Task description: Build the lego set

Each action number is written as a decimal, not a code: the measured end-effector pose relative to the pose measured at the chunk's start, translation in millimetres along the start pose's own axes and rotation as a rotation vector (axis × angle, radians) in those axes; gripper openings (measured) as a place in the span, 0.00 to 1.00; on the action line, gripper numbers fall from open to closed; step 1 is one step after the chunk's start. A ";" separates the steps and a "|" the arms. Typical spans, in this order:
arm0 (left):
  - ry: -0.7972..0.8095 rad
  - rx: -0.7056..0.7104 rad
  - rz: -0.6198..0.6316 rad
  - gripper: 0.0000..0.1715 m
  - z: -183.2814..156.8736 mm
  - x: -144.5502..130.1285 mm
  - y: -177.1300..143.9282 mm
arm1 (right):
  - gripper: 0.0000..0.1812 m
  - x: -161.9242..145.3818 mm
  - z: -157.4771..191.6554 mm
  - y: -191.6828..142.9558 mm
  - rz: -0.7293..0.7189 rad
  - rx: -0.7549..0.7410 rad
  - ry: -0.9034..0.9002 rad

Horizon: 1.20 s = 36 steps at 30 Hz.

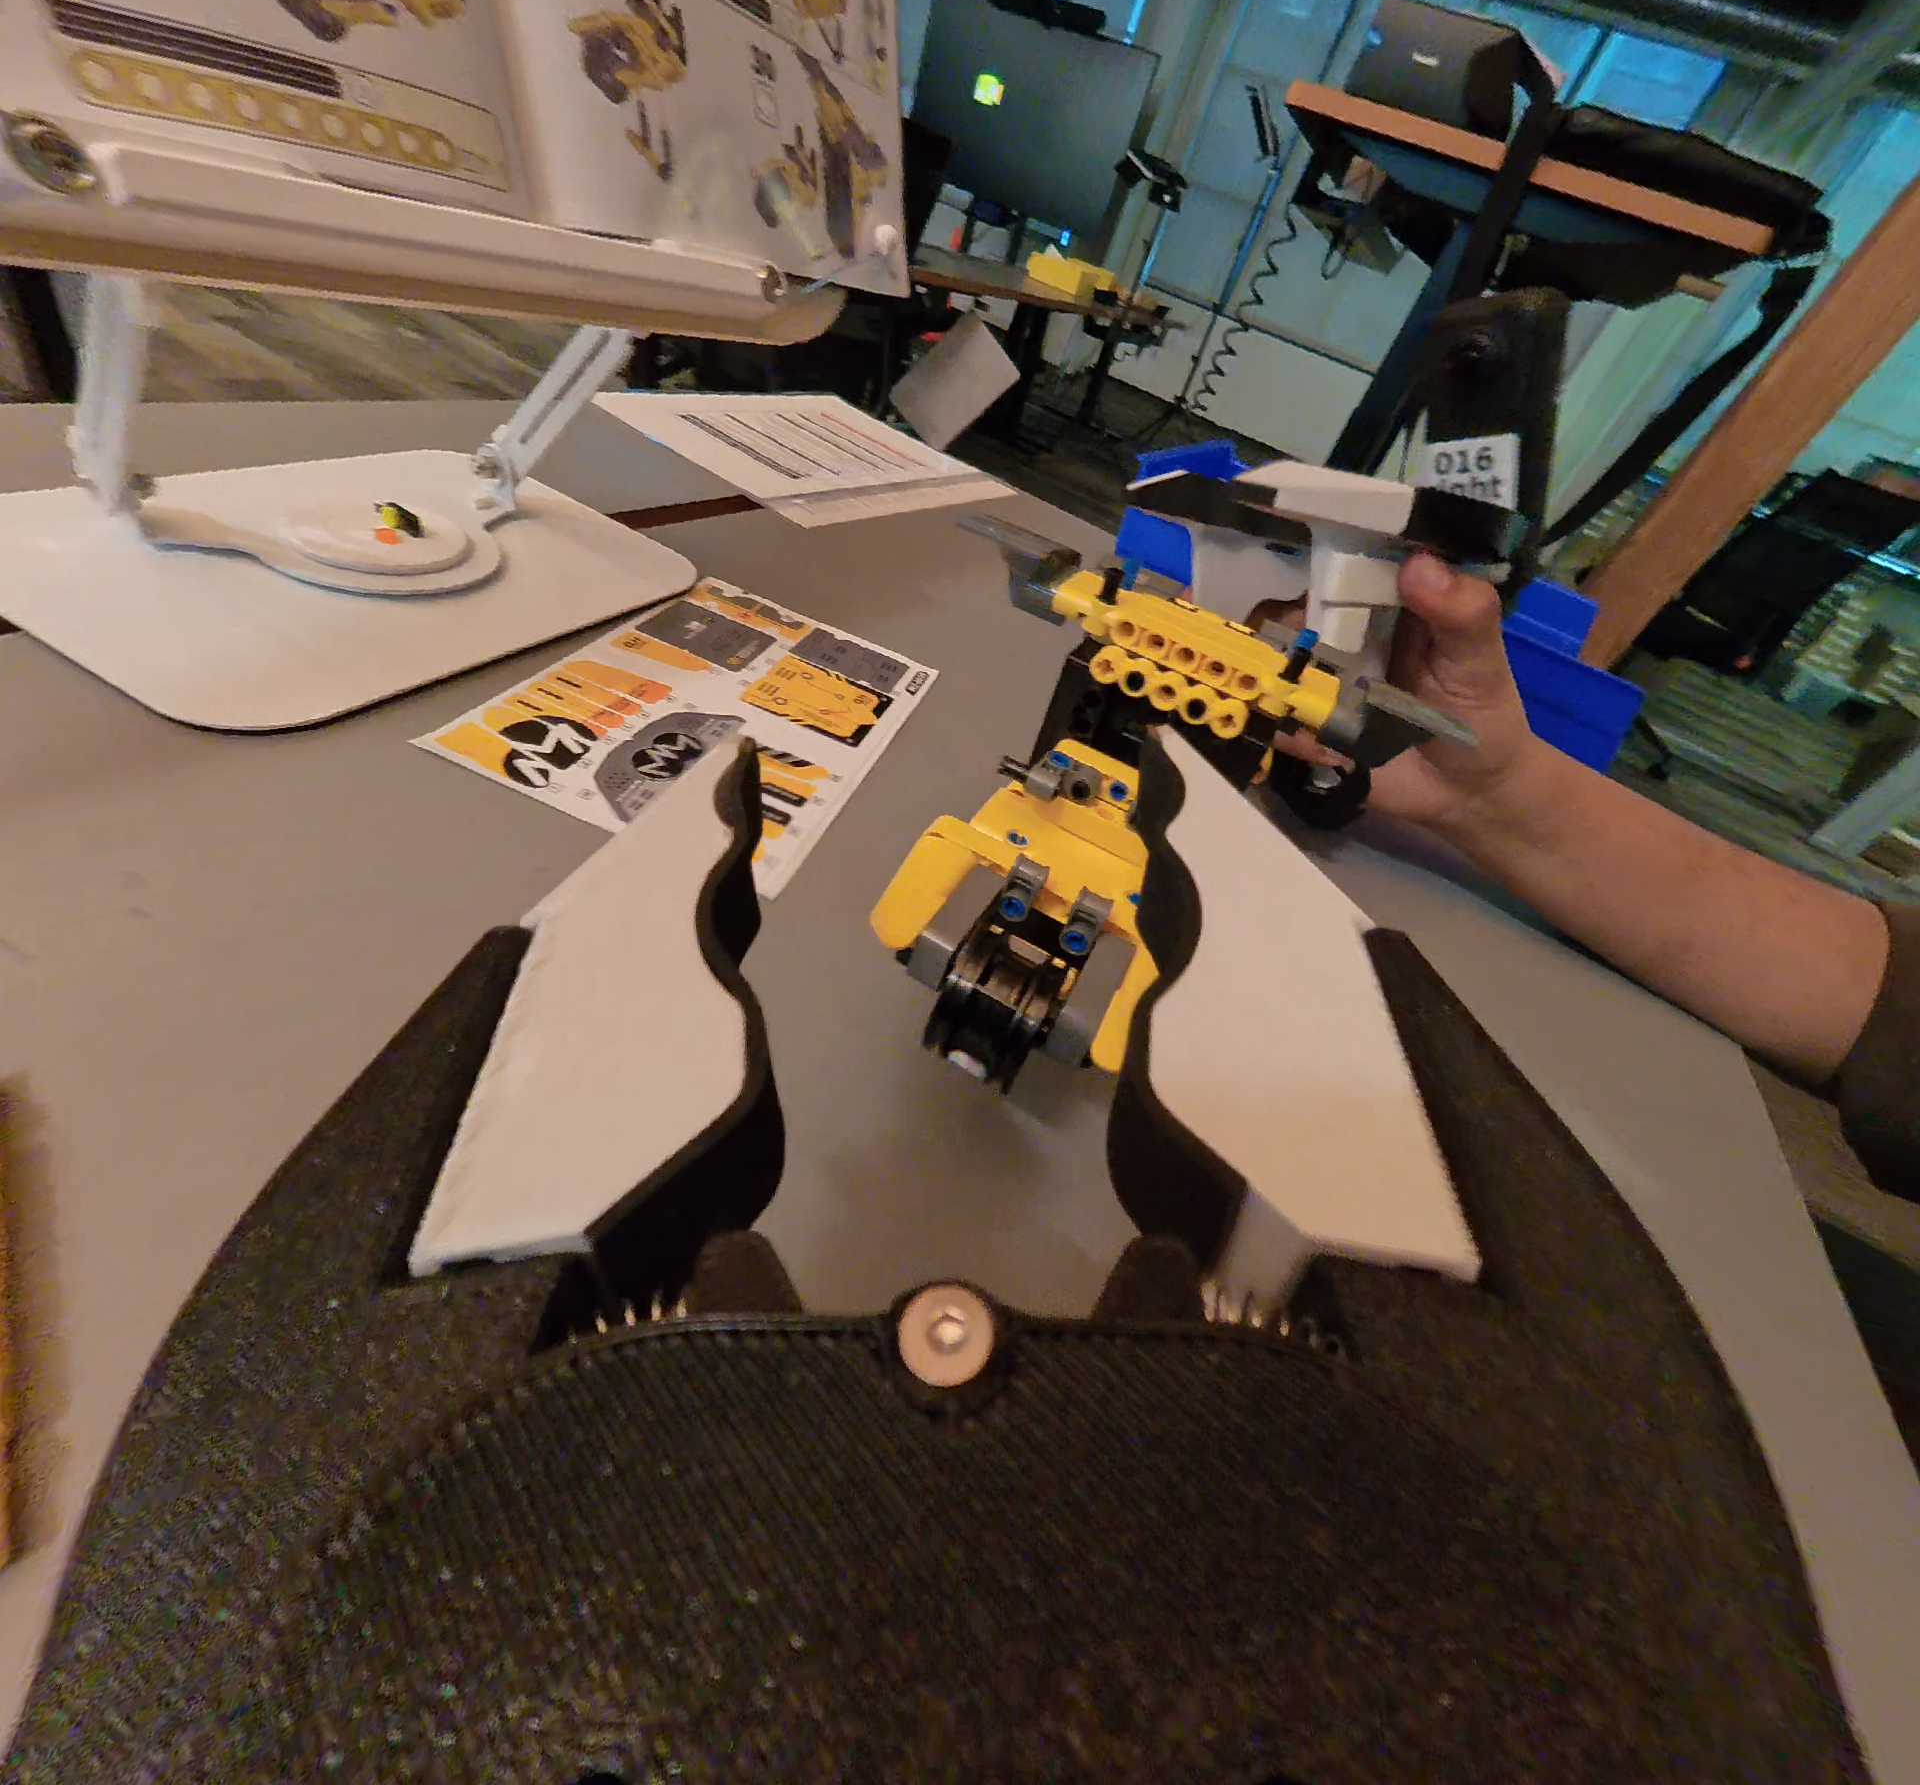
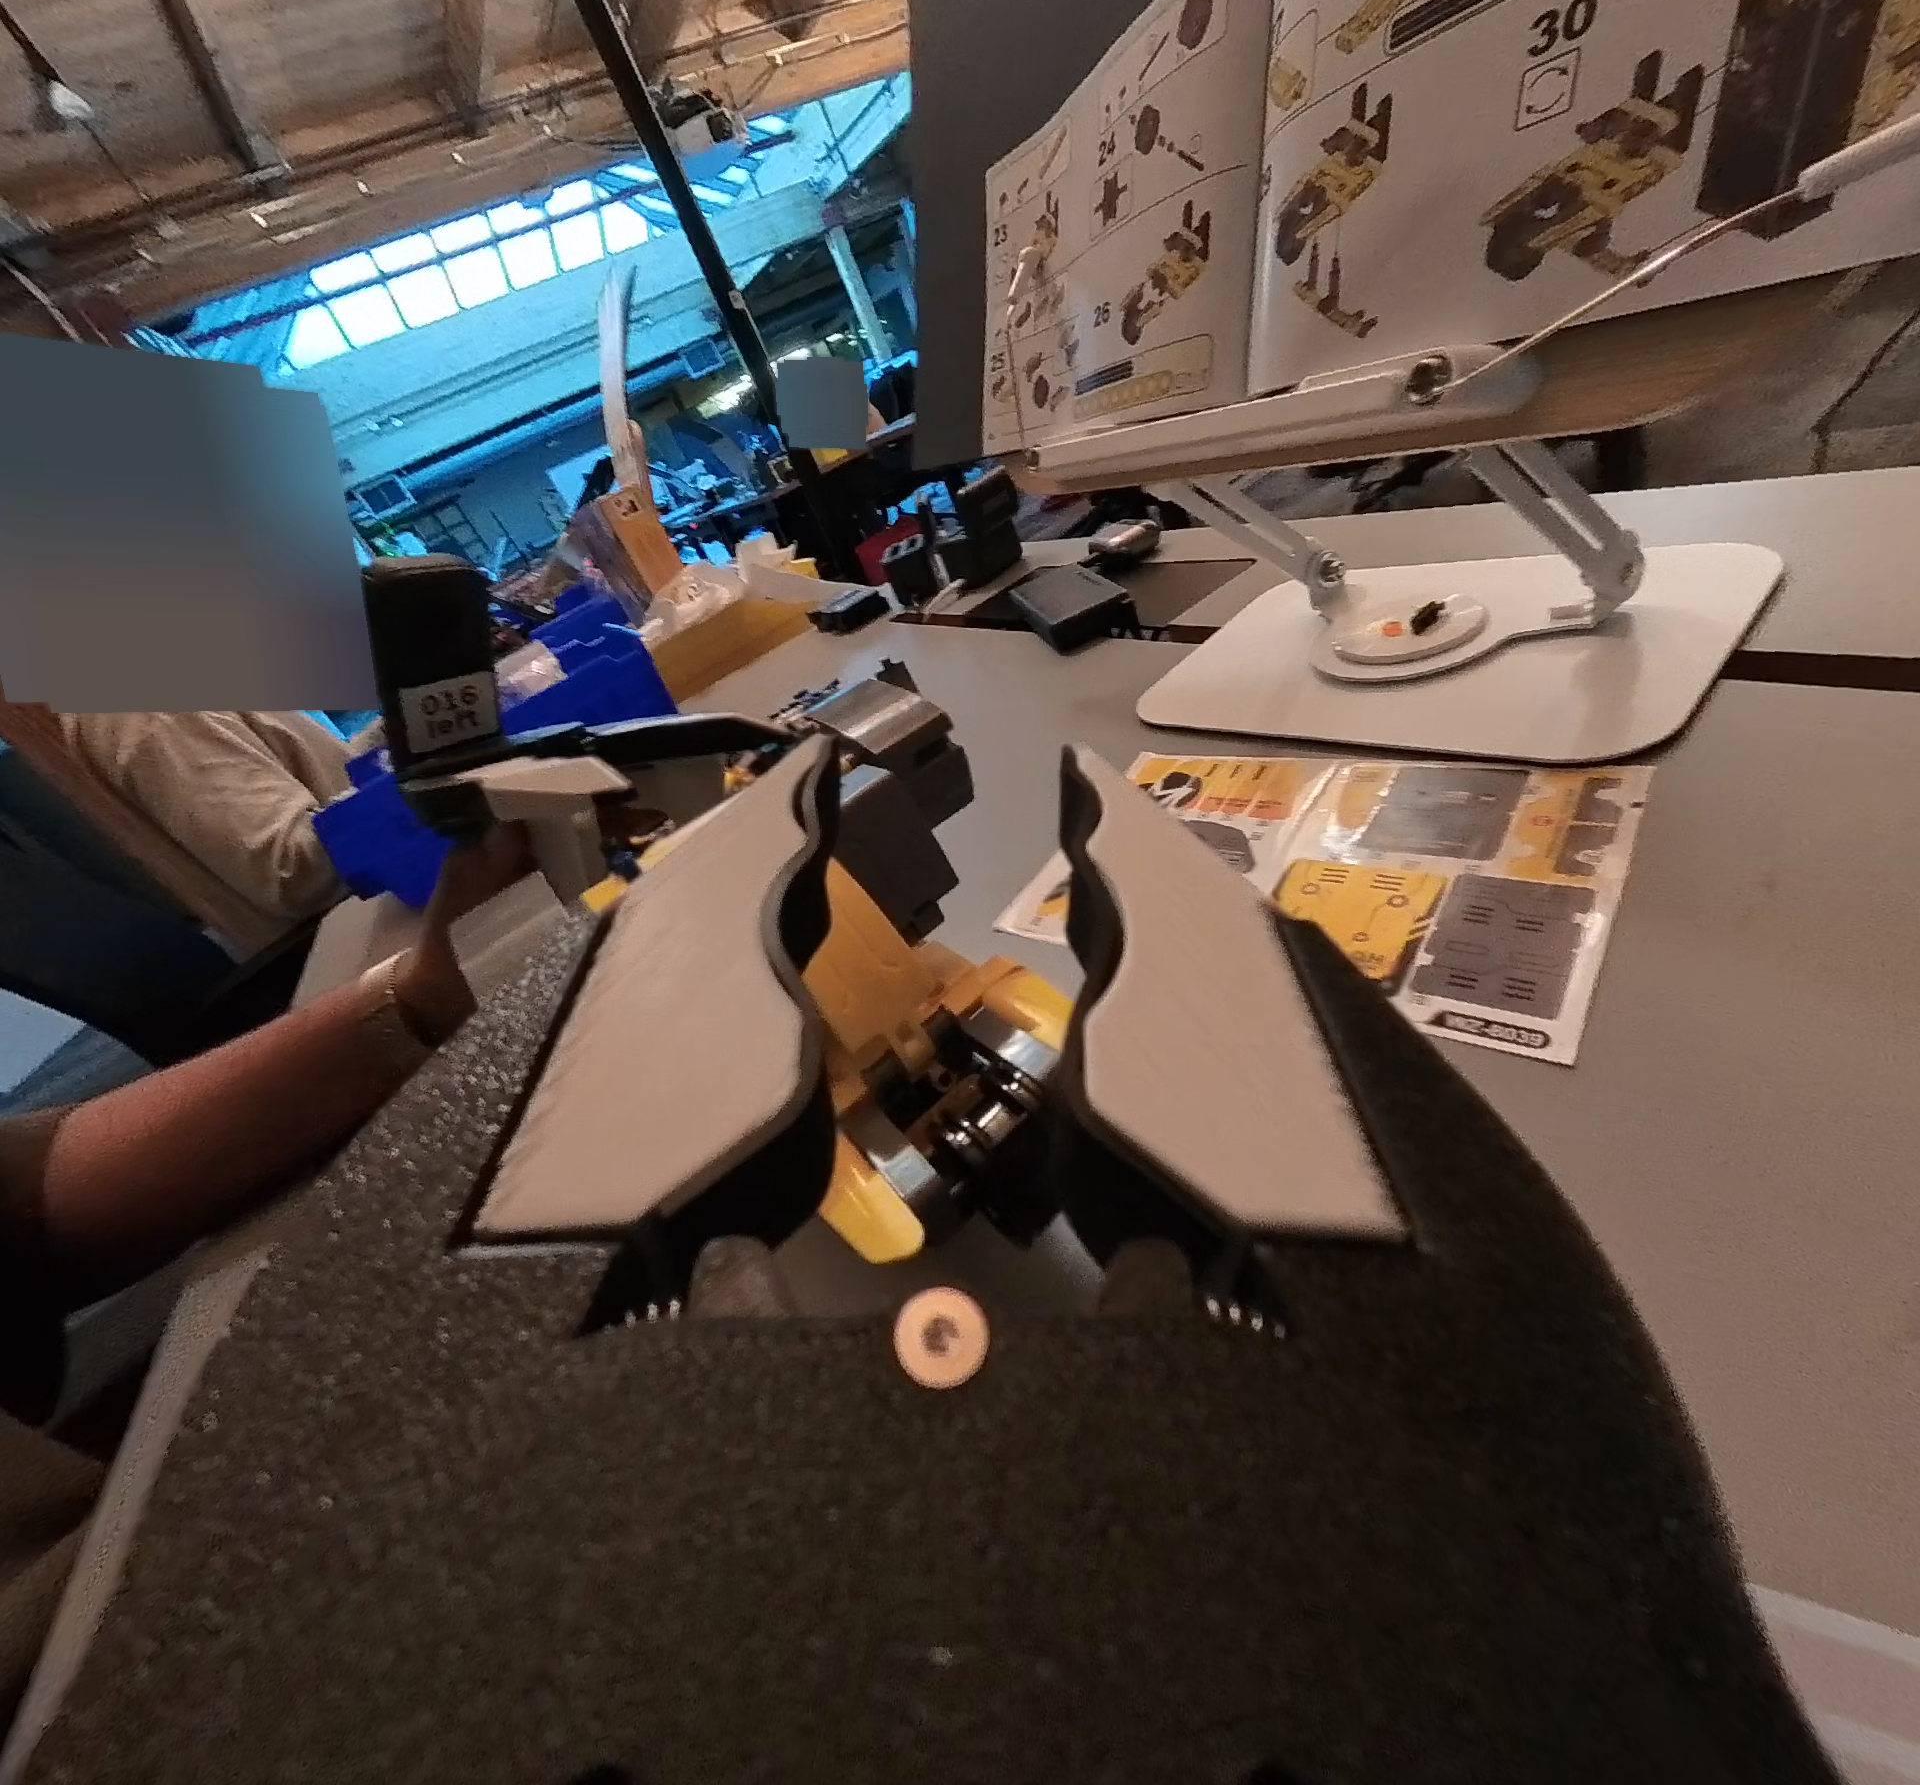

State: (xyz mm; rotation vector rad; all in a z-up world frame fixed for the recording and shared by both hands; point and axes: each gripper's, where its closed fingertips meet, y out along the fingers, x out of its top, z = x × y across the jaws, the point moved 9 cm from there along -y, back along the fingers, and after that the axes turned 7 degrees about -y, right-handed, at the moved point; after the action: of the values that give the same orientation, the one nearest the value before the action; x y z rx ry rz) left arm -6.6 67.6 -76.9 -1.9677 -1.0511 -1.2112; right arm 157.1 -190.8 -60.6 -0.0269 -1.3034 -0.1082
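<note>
Two grippers meet around one yellow, black and grey brick-built vehicle model point(image 1: 1049, 888), which sits on the grey tabletop point(image 1: 260, 862) near its right edge. In the left wrist view the left gripper point(image 1: 951, 748) has its white, black-lined fingers point(image 1: 613, 1018) spread wide; the model's front end, with a black wheel under a yellow hood, lies between them, close against the right-hand finger and apart from the left-hand one. Whether that finger actually touches the yellow side cannot be told.

The right gripper point(image 1: 1273, 514) shows farther off in the same view, held by a hand point(image 1: 1455, 686) at the model's rear, where a yellow beam with round holes and grey blades stands up. Its own wrist view shows the right gripper point(image 2: 945, 764) with jaws parted and the yellow body and a black wheel of the model point(image 2: 894, 956) between them; contact with the fingers point(image 2: 665, 1029) is not clear. The left gripper point(image 2: 540, 779) appears beyond, to the left.

Just beside the model lies a flat yellow, black and grey sticker sheet point(image 1: 686, 717). Behind it stands a white tilted book stand point(image 1: 343, 582) carrying an open building-instruction booklet point(image 1: 436, 21). A printed white paper point(image 1: 810, 452) lies farther back, and blue plastic bins point(image 1: 1558, 665) sit behind the hand.
</note>
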 end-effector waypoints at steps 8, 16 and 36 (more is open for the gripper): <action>0.034 0.207 -0.086 0.40 -6.6 35.7 -6.8 | 0.29 21.6 -10.5 -6.2 -0.002 -0.301 -0.216; 0.292 0.399 0.117 0.72 -19.3 127.2 94.1 | 0.26 75.2 -58.0 37.3 -0.053 -0.560 -0.270; 0.646 0.918 0.113 0.67 35.8 140.1 231.2 | 0.07 63.0 -116.3 72.0 0.002 -0.564 -0.104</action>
State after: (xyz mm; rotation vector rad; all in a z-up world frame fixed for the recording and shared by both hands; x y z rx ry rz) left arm 245.1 22.2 17.5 -0.8354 -0.8887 -0.9370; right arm 292.1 -132.7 -27.7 -0.5201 -1.3413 -0.4747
